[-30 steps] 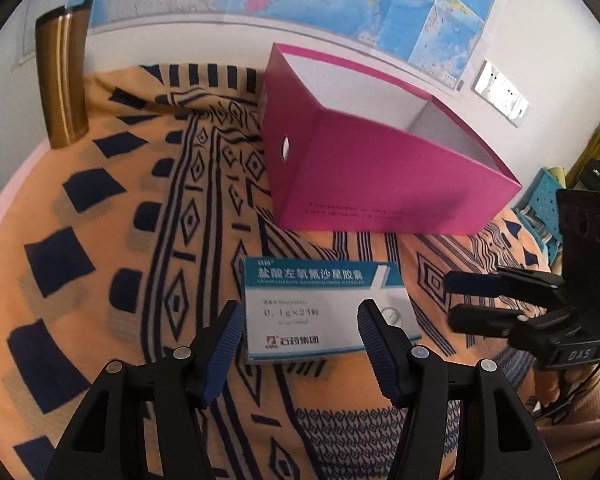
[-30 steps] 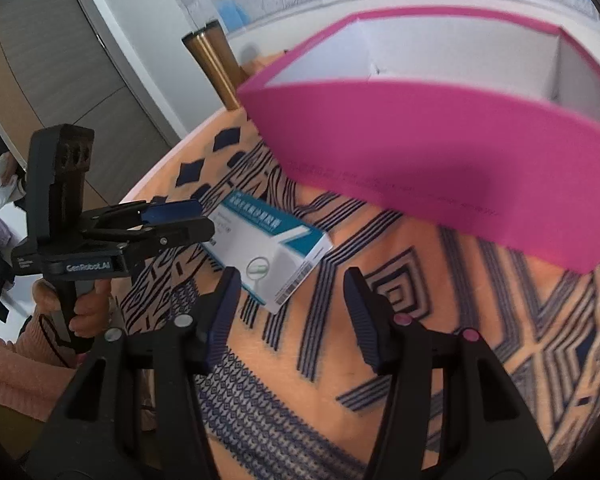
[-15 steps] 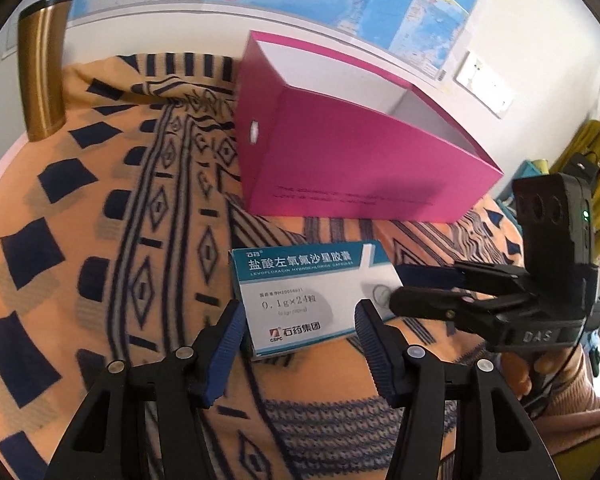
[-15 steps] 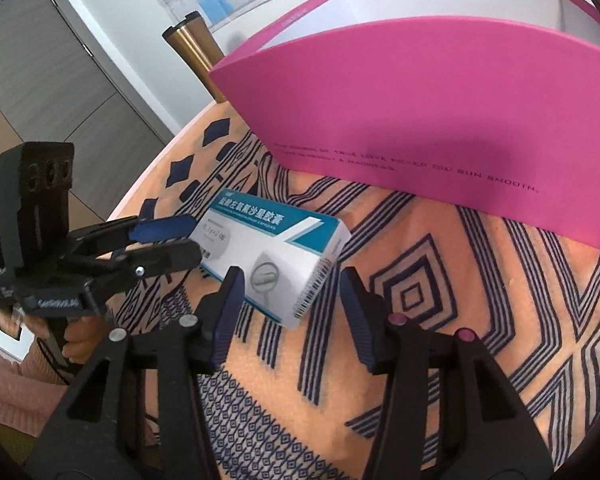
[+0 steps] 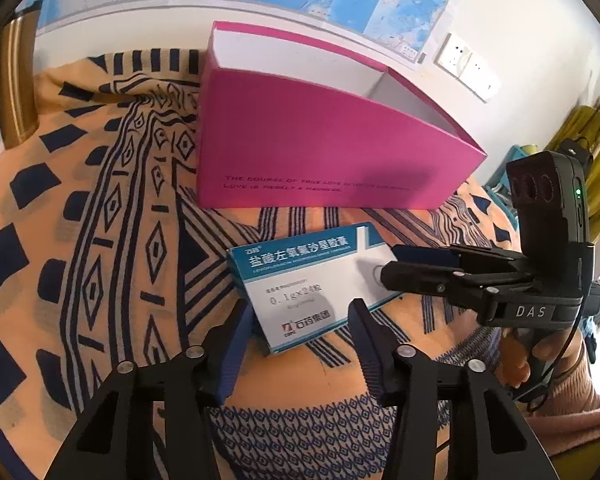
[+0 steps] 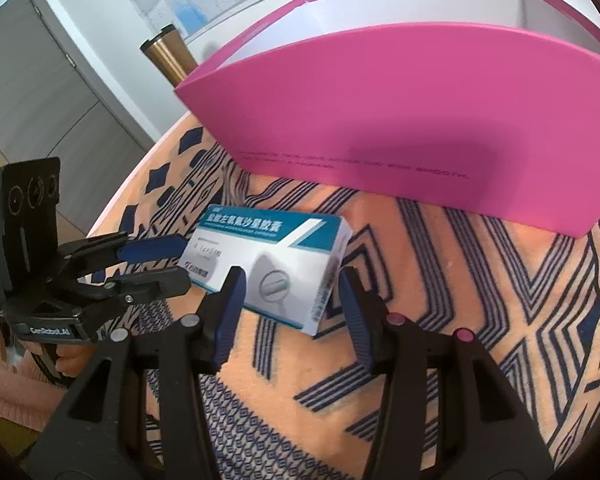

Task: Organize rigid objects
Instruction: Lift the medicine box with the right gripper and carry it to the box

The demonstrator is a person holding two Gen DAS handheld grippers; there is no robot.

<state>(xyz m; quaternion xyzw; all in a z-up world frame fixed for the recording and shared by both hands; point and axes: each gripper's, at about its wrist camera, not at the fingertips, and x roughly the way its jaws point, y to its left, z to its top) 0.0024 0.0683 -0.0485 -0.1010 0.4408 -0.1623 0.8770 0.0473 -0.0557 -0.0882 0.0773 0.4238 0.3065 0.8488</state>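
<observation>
A white and teal medicine box point(image 5: 308, 284) lies flat on the patterned cloth, in front of an open pink cardboard box point(image 5: 320, 152). My left gripper point(image 5: 300, 320) is open, its fingers on either side of the medicine box's near end. My right gripper point(image 6: 292, 292) is open too, straddling the other end of the medicine box point(image 6: 272, 256). The right gripper also shows in the left wrist view point(image 5: 396, 268), its tips over the box's right end. The left gripper shows in the right wrist view point(image 6: 180, 264). The pink box point(image 6: 420, 132) stands just behind.
An orange cloth with dark blue patterns point(image 5: 100, 240) covers the table. A gold metal tumbler point(image 5: 16, 80) stands at the far left by the wall. A map and a wall socket point(image 5: 468, 68) are behind. A grey door point(image 6: 40, 80) is at the left.
Both grippers have moved in on the medicine box from opposite ends. The right gripper's tips now reach over its right end. The box has turned slightly on the cloth.
</observation>
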